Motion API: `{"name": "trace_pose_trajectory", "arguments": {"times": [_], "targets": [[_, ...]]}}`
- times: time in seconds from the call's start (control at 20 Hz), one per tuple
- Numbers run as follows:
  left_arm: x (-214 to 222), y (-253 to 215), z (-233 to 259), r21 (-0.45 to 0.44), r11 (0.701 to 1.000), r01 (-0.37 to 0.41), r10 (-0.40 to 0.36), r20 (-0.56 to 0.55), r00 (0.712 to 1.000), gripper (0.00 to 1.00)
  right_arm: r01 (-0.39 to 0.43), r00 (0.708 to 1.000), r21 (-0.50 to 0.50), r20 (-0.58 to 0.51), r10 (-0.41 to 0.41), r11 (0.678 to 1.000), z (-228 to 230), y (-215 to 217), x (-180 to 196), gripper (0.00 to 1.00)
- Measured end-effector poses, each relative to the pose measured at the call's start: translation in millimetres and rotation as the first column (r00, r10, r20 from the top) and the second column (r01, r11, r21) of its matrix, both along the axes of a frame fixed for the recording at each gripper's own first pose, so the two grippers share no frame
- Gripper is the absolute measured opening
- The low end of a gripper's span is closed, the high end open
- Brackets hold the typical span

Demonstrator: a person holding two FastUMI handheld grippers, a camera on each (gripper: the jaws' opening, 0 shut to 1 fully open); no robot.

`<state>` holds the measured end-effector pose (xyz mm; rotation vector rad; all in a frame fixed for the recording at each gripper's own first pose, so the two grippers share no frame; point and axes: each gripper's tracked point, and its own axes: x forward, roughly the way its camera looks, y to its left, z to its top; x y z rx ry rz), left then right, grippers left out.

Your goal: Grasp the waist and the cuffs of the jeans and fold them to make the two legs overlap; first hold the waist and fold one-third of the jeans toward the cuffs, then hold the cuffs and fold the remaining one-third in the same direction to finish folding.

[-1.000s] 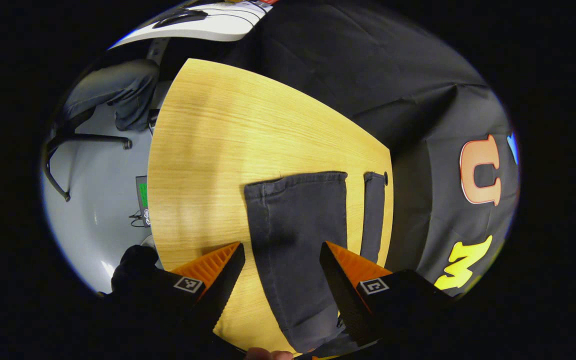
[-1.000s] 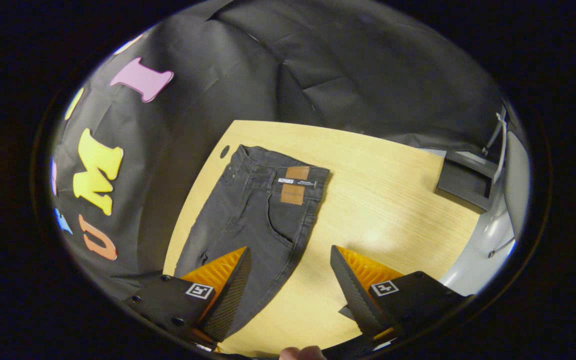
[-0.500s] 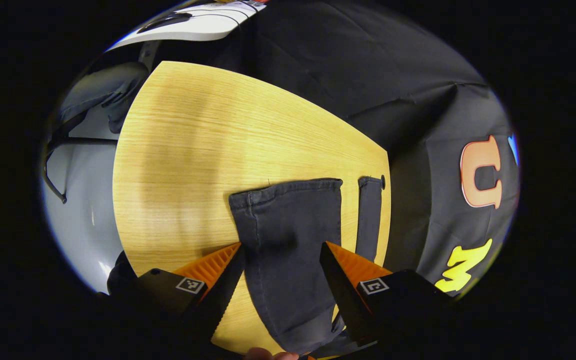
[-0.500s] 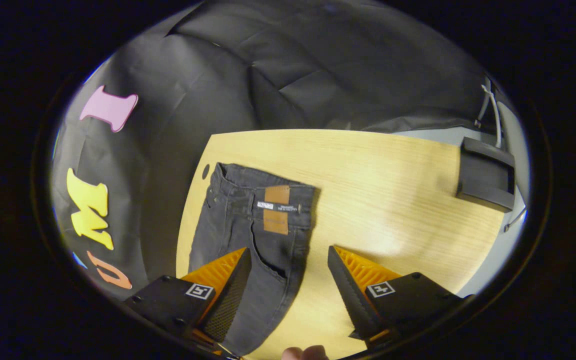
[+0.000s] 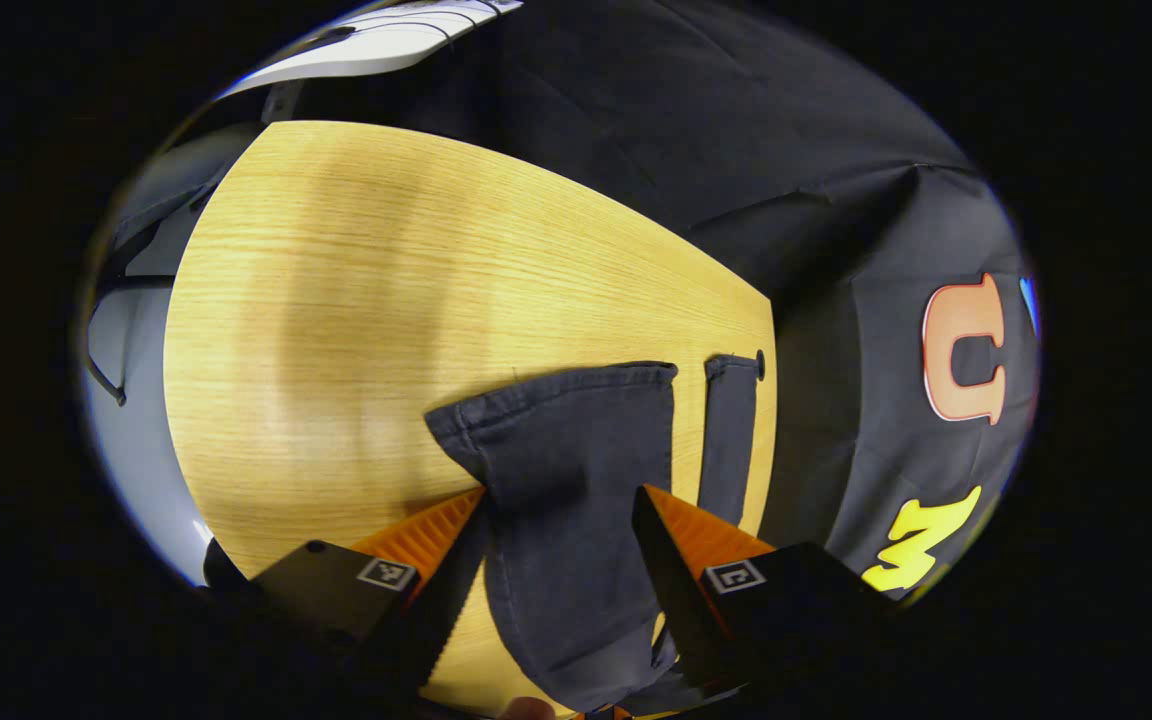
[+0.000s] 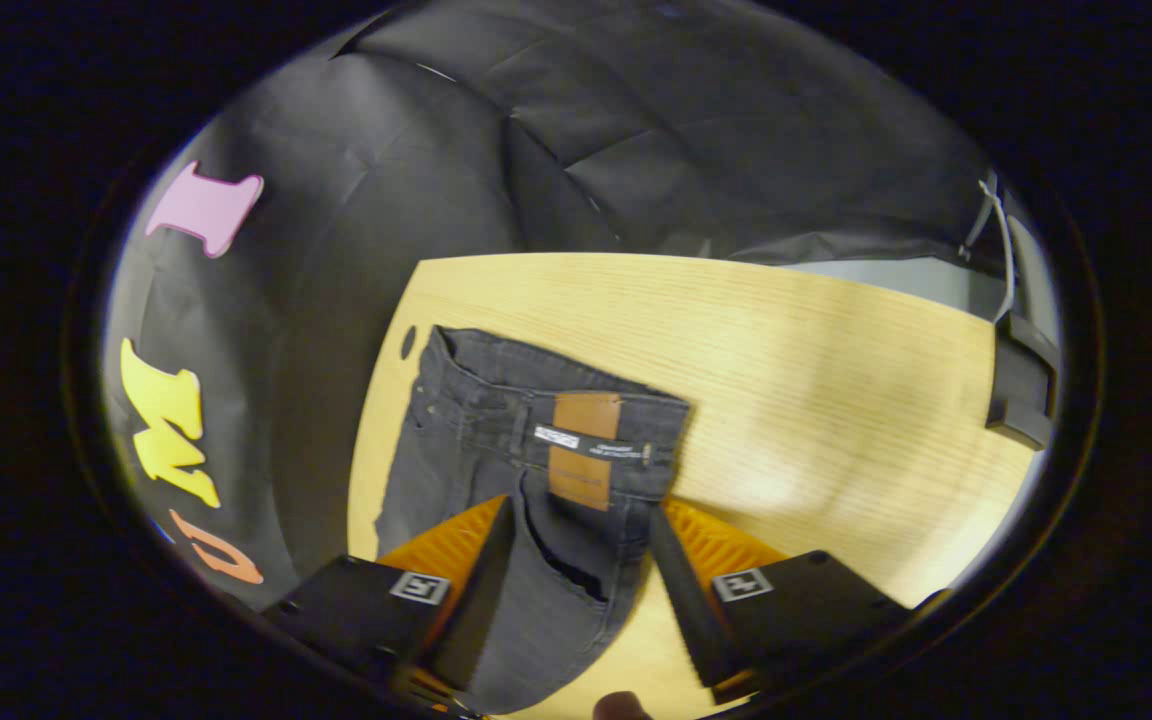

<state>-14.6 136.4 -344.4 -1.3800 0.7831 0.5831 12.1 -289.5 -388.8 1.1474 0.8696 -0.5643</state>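
Dark grey jeans lie flat on the wooden table (image 5: 356, 300). In the left gripper view the near leg's cuff (image 5: 556, 410) runs up between my fingers, and the far leg's cuff (image 5: 731, 400) lies to its right by the table edge. My left gripper (image 5: 558, 525) is open, straddling the near leg just below its cuff. In the right gripper view the waistband (image 6: 496, 385) with its brown patch (image 6: 584, 415) sits just ahead of my right gripper (image 6: 578, 525). That gripper is open, low over the hip and pocket area, with denim between its fingers.
The booth's black cloth wall hangs right behind the table's far edge. A small round hole (image 5: 759, 365) in the tabletop (image 6: 786, 350) lies by the far cuff; another hole (image 6: 408, 342) lies by the waist. A black box (image 6: 1021, 390) stands off the table's right end. Grey floor (image 5: 131, 420) lies beyond the left end.
Both grippers have come lower and closer over the jeans. The near cuff and the waistband now sit nearer the fingertips. The right gripper's fingers stand slightly closer together.
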Motion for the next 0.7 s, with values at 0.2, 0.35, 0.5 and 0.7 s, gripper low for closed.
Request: {"name": "trace_pose_trajectory", "arguments": {"times": [0.2, 0.35, 0.5, 0.7], "targets": [[4, 2, -11, -0.03, 1.0, 0.01, -0.01, -0.017, 1.0, 0.48, 0.053, 0.995, 0.023, -0.087, -0.05, 0.998, -8, -10, -9, 0.35], [3, -3, -15, -0.085, 0.996, 0.041, -0.043, -0.024, 0.999, 0.23, 0.107, 0.991, 0.089, -0.093, -0.099, 0.99, -10, -8, -10, 0.06], [4, -3, -13, -0.091, 0.992, 0.086, -0.088, -0.016, 0.996, 0.07, 0.091, 0.992, 0.097, -0.096, -0.082, 0.991, -8, -9, -10, 0.01], [8, -4, 7, -0.07, 0.989, 0.13, -0.129, 0.017, 0.991, 0.04, 0.069, 0.997, 0.088, -0.041, -0.066, 0.994, 12, -9, -9, 0.01]]}}
